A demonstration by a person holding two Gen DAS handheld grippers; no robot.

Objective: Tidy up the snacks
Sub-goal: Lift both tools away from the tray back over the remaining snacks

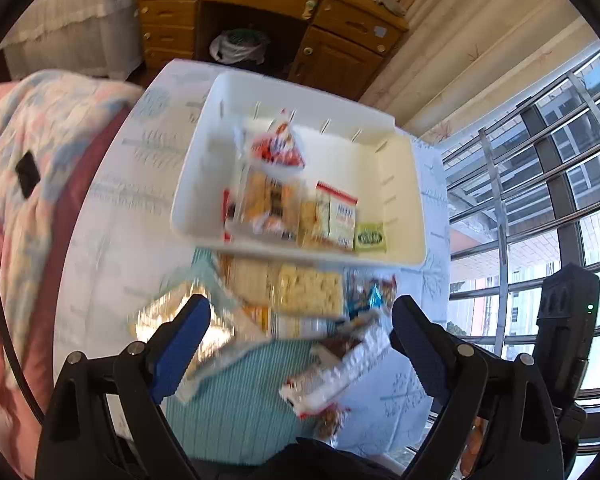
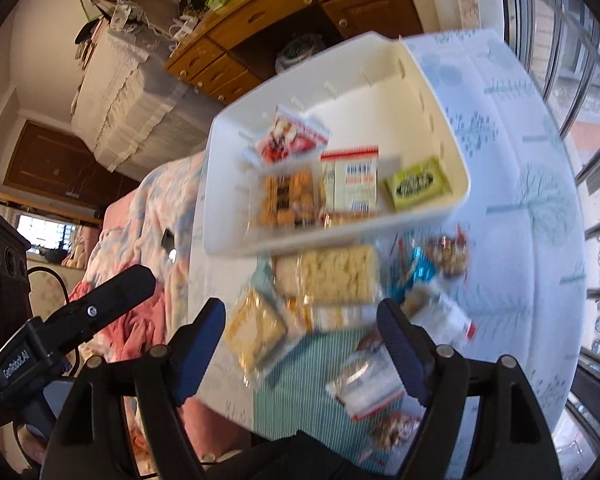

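Both the left gripper and right gripper hung wide-open and empty above loose snacks, the white bin ahead, apparently for sorting.

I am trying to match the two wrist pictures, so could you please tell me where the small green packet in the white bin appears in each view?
Left wrist: the green packet lies right of centre, in the bin's near right corner.
Right wrist: the green packet lies right of centre, above the middle, in that same corner.
Shared landmark: the white bin, with the red-and-white packet beside the green one.
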